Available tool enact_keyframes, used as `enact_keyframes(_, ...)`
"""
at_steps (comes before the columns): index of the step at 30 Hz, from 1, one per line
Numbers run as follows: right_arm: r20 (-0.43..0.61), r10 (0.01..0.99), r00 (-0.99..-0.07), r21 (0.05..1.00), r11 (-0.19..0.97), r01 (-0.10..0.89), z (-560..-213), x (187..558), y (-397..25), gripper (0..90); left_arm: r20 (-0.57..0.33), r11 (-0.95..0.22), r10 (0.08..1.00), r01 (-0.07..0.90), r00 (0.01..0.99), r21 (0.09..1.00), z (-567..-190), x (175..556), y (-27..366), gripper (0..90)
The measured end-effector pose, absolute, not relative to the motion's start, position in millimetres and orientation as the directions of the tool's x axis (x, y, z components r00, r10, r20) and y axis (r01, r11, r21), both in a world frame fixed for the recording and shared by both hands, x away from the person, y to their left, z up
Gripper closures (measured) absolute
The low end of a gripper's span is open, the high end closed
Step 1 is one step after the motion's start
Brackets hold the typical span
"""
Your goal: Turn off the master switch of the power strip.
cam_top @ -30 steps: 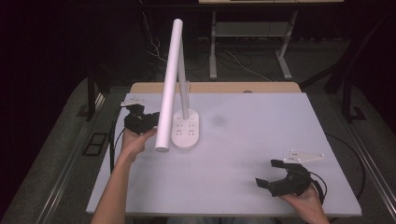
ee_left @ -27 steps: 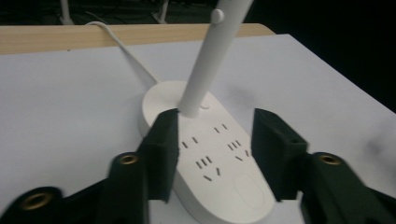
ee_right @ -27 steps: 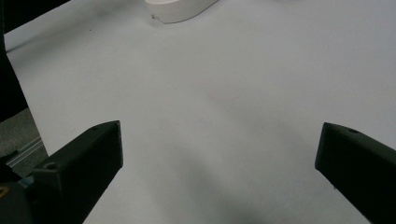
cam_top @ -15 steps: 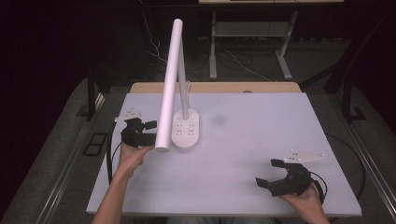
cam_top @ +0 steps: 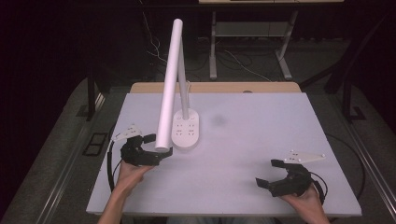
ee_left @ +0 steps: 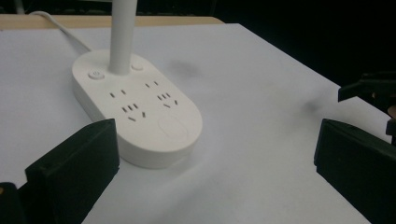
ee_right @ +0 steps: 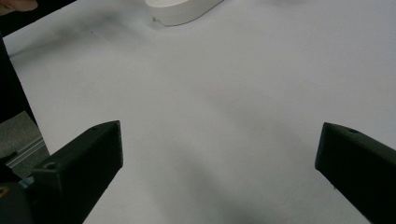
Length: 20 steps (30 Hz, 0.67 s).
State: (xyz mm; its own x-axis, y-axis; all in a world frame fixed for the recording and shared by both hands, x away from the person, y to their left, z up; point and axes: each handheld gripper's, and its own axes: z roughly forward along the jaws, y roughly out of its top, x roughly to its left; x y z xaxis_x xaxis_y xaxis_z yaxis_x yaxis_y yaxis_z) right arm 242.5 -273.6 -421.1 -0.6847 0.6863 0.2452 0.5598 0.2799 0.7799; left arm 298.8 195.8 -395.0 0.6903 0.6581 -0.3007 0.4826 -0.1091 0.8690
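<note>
Lamp base [ee_left: 140, 116] shows sockets; no readable writing.

Your right tool [ee_right: 219, 172] looks along its two black jaws — they rise from the bottom corners and stand wide apart, with nothing between them but bare white worktop [ee_right: 224, 102]. At the top edge you see the rounded end of the white lamp base [ee_right: 184, 10], resting on the worktop and well apart from the jaws. To the left, the worktop ends at a dark edge — grey floor [ee_right: 21, 128] lies below it.
</note>
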Motion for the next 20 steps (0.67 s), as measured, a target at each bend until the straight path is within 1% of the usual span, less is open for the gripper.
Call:
enact_keyframes(6,0.246,0.688,-0.682,0.779,0.278,0.562,-421,242,-274,0.2,-0.295,-0.142,0.642,0.488,0.708,0.861,-404,284,189,0.0)
enact_keyframes(9,0.247,0.688,-0.682,0.781,0.275,0.561,-420,241,-274,0.2,-0.302,-0.139,0.637,0.491,0.709,0.86,-406,277,188,0.0)
enact_keyframes(20,0.246,0.688,-0.682,0.787,0.268,0.555,-418,240,-277,0.2,-0.311,-0.192,0.614,0.52,0.725,0.832,-417,263,186,0.0)
